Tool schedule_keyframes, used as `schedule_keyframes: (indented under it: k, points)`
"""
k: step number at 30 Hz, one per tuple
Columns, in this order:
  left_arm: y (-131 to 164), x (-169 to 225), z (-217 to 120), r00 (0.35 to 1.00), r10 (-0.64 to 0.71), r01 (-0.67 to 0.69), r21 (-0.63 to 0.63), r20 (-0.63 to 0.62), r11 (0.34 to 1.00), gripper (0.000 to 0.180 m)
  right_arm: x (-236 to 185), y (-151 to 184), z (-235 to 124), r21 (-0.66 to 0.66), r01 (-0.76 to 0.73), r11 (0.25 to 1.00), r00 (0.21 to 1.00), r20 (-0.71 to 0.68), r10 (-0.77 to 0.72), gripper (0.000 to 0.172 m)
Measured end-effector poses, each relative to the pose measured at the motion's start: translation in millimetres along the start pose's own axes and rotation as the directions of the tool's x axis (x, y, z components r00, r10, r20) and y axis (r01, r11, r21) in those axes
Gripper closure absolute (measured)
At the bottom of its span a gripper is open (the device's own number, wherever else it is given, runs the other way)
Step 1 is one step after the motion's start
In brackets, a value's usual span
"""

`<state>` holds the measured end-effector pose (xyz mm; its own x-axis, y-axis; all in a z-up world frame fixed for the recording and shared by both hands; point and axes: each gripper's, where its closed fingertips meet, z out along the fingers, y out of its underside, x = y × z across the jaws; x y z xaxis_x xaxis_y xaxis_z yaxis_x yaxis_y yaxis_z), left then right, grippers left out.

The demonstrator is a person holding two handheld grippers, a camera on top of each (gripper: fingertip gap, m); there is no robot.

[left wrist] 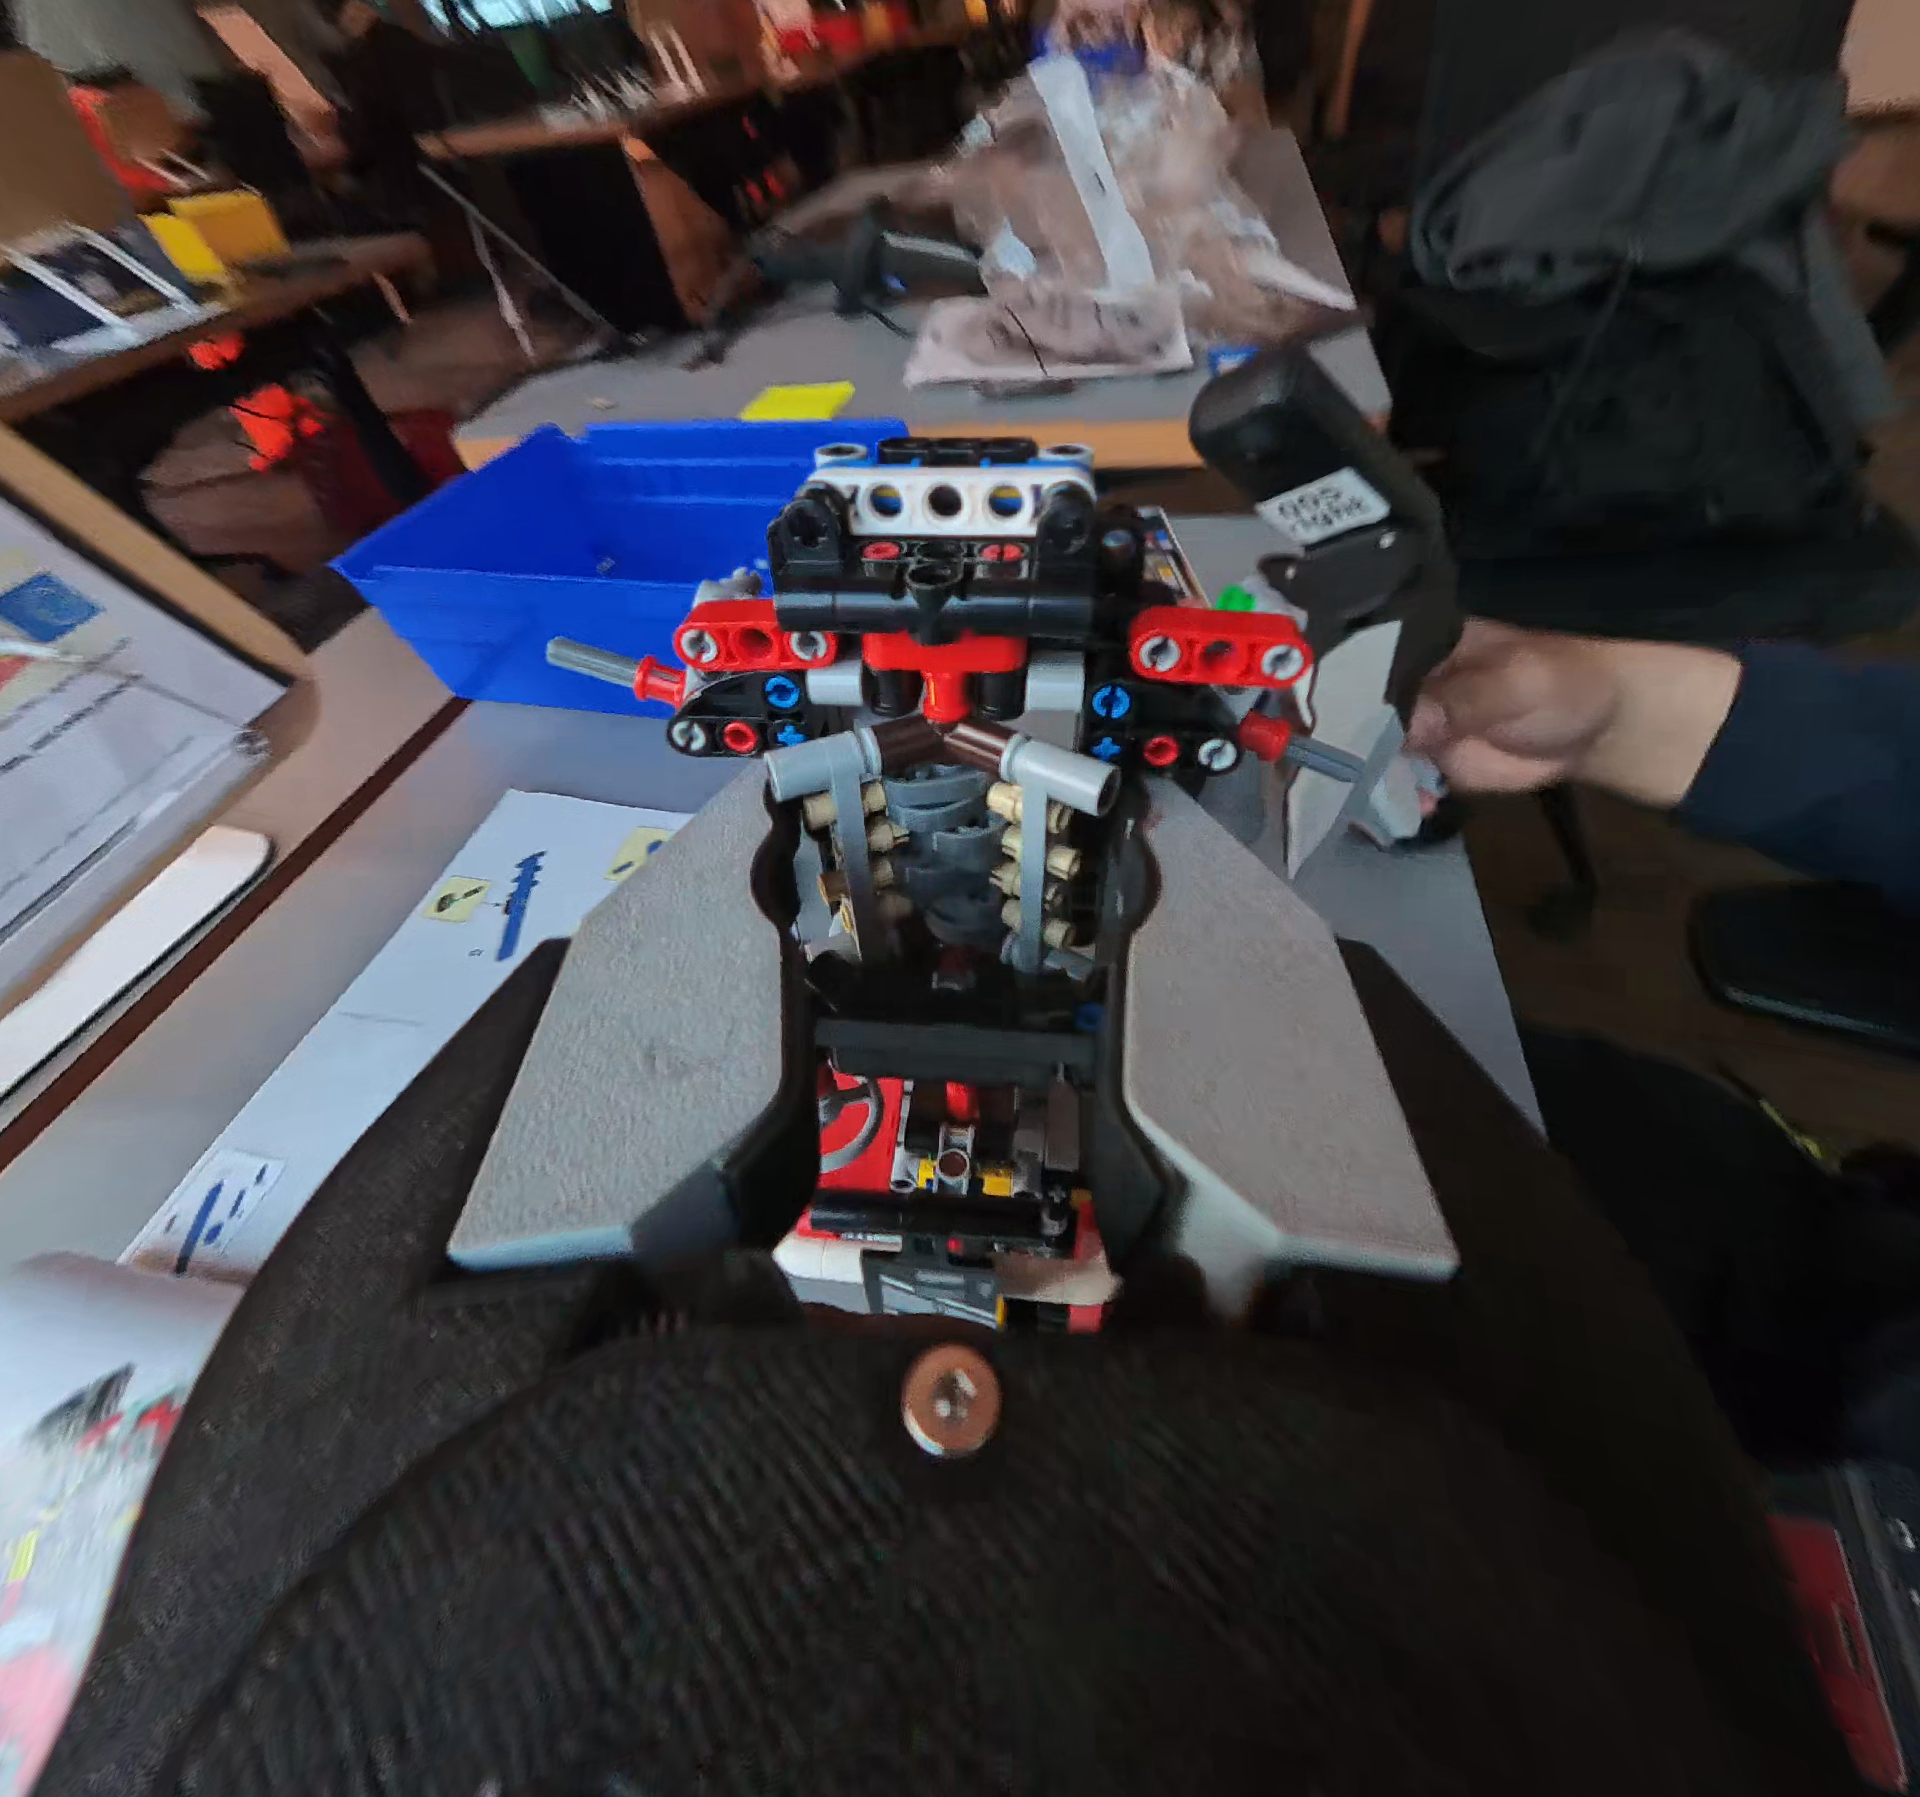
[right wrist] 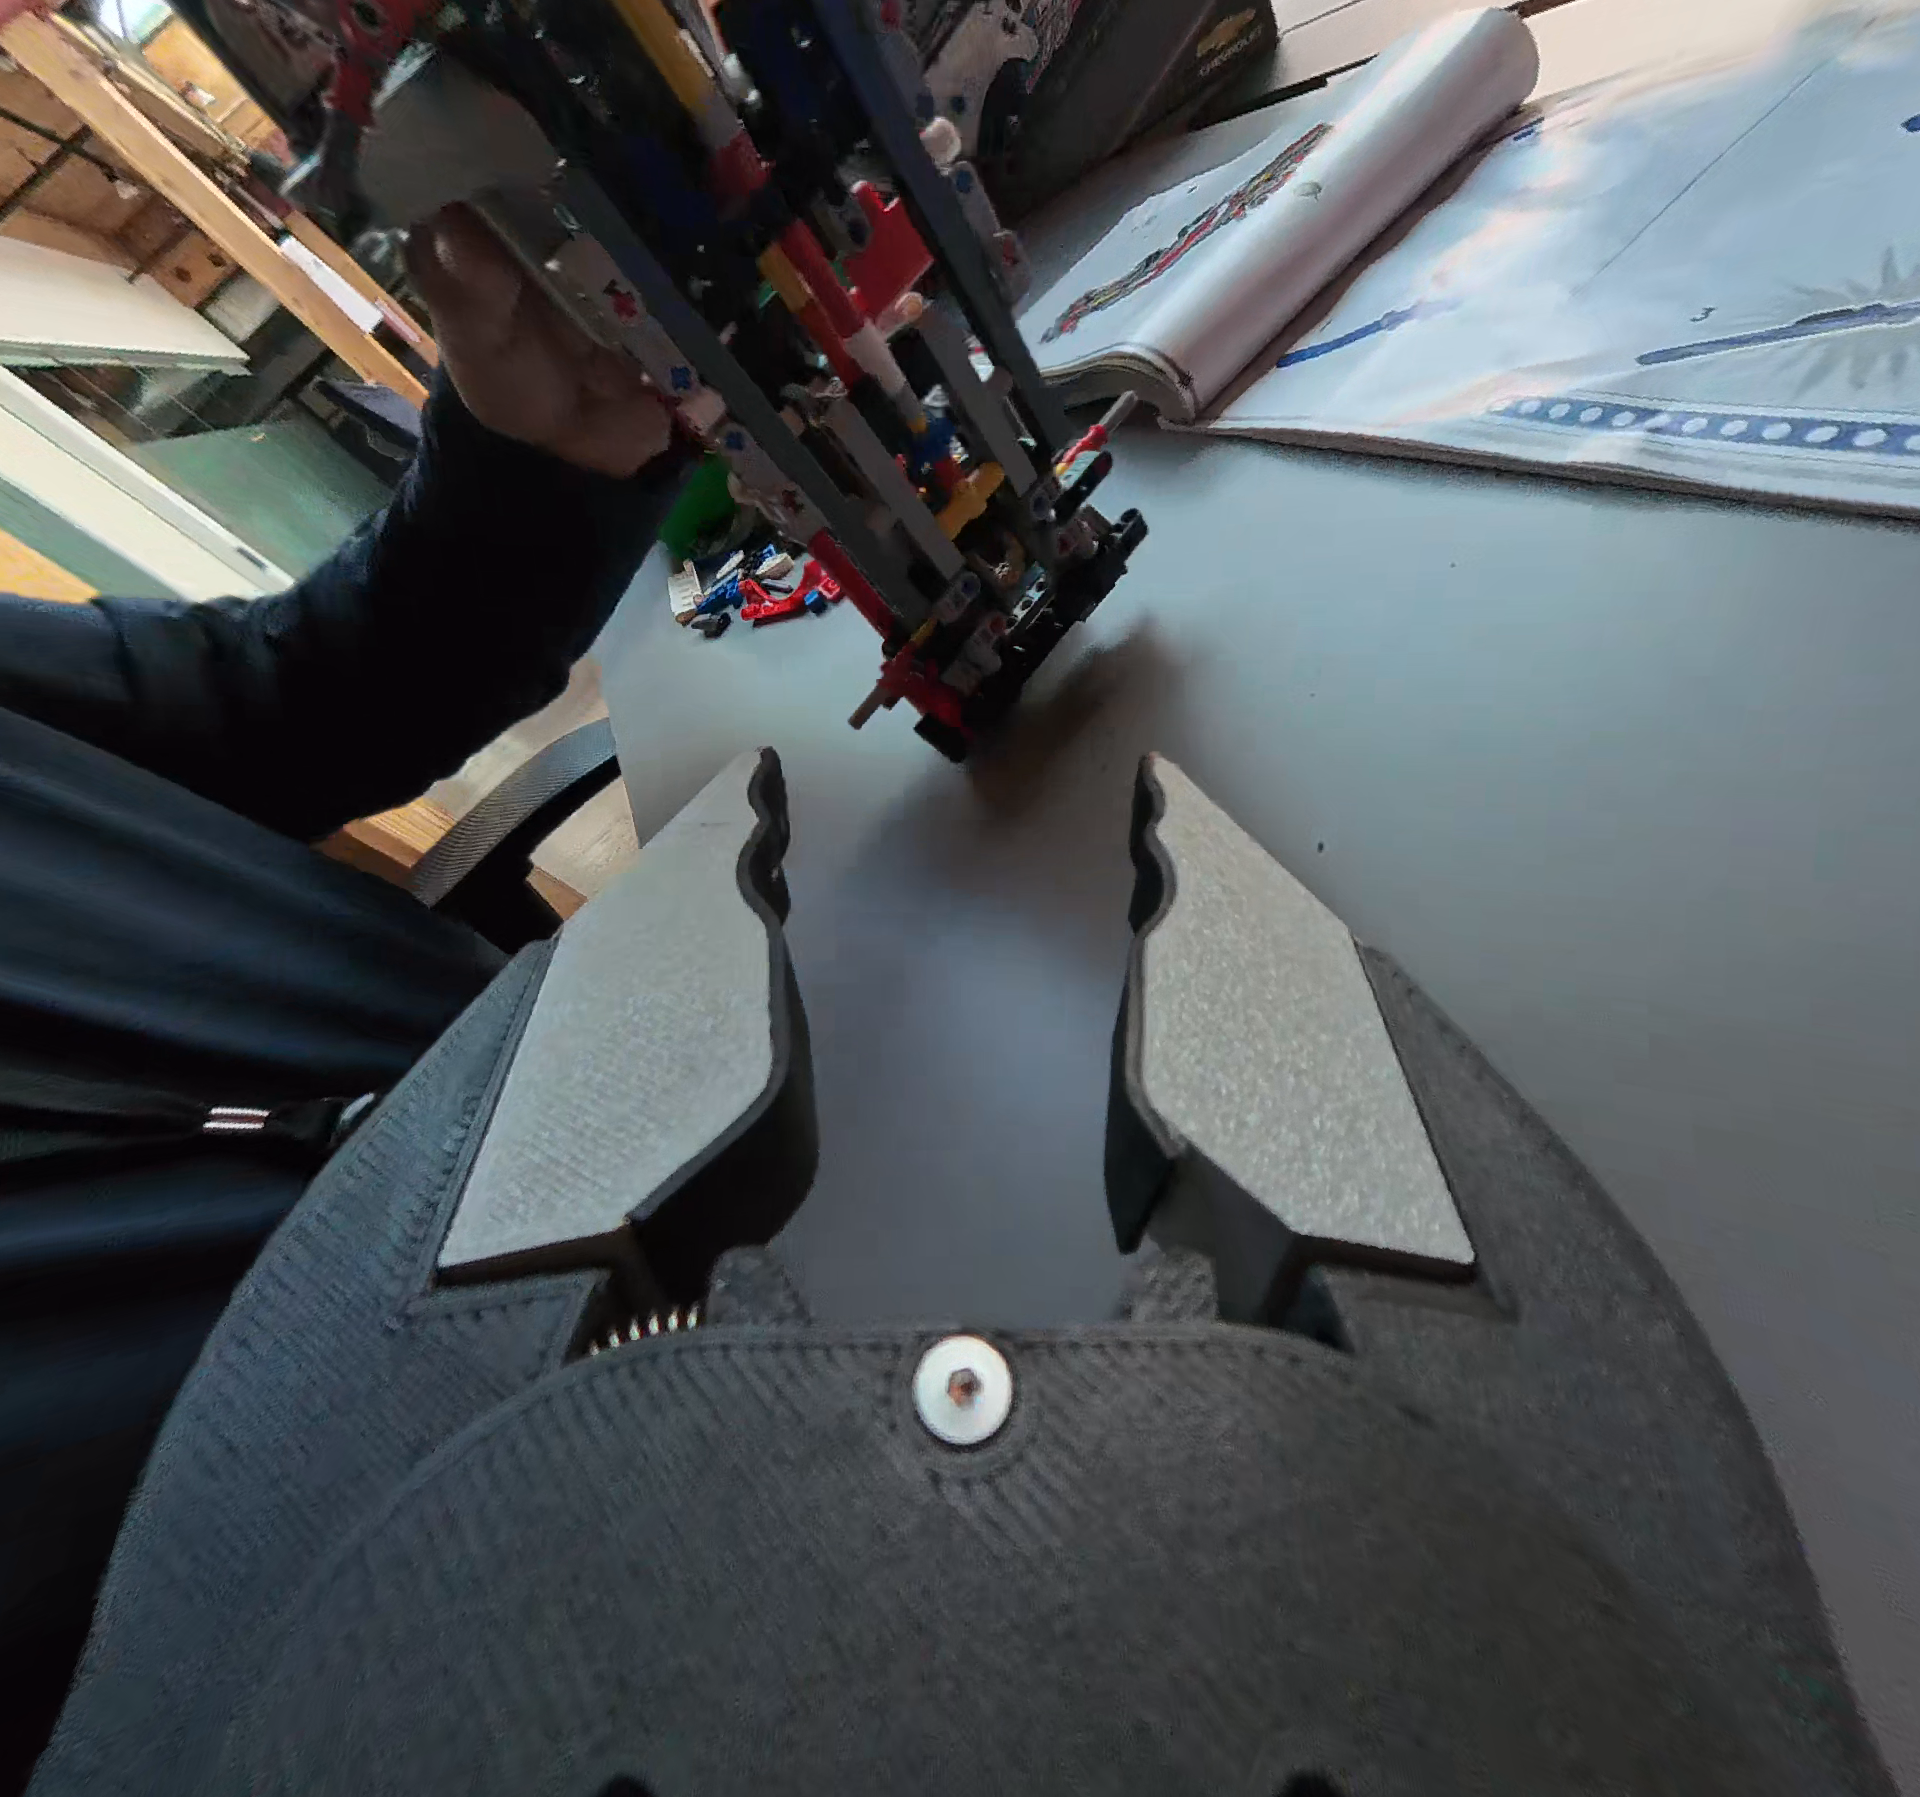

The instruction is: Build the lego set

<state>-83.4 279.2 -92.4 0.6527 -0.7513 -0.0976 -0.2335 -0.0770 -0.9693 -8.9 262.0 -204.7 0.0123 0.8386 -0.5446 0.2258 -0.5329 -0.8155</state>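
Left wrist view shows the left gripper (left wrist: pixel 951 812) with its jaws closed on the sides of a building-brick car chassis (left wrist: pixel 940 667), which fills the centre of the frame in front of a blue bin (left wrist: pixel 582 542). Right wrist view shows the right gripper (right wrist: pixel 956 812) with jaws wide apart and nothing between them, low over the grey tabletop (right wrist: pixel 1455 760). The chassis stands tilted just ahead at upper centre, loose bricks (right wrist: pixel 758 594) behind it.
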Motion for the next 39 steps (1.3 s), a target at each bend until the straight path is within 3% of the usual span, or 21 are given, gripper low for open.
schedule_keyframes:
  k: [7,18,25,26,28,32,33,36,39]
  points:
    - [10,-14,-72,0.987,-0.098,0.075,0.178,0.124,0.981,0.122,0,-1,52,-0.101,0.043,0.994,0.997,0.061,-0.037,0.101]
    - [33,-21,-133,0.969,-0.188,0.131,0.311,0.162,0.941,0.123,-14,-1,132,-0.275,0.403,0.873,0.903,0.275,-0.330,0.091]
    - [38,-18,-149,0.970,-0.179,0.110,0.357,0.166,0.928,0.122,-45,-38,170,-0.282,0.627,0.726,0.762,0.418,-0.495,0.086]
    - [39,-19,-150,0.969,-0.183,0.112,0.365,0.166,0.924,0.122,-51,-37,176,-0.295,0.663,0.688,0.731,0.453,-0.510,0.086]
    - [40,-20,-154,0.968,-0.195,0.124,0.373,0.160,0.920,0.122,-54,-30,187,-0.328,0.730,0.600,0.673,0.498,-0.547,0.070]
    - [44,-22,-161,0.966,-0.201,0.125,0.381,0.165,0.916,0.123,-46,-16,193,-0.419,0.784,0.458,0.621,0.540,-0.569,0.072]
    - [44,-22,-164,0.966,-0.199,0.122,0.385,0.166,0.915,0.123,-50,-17,192,-0.407,0.792,0.454,0.610,0.553,-0.568,0.072]
    - [47,-18,-174,0.967,-0.187,0.105,0.401,0.173,0.910,0.122,-69,-21,196,-0.345,0.763,0.546,0.628,0.595,-0.502,0.074]
    - [51,-11,-184,0.967,-0.181,0.085,0.437,0.182,0.895,0.122,-67,-6,209,-0.363,0.777,0.514,0.615,0.614,-0.495,0.071]
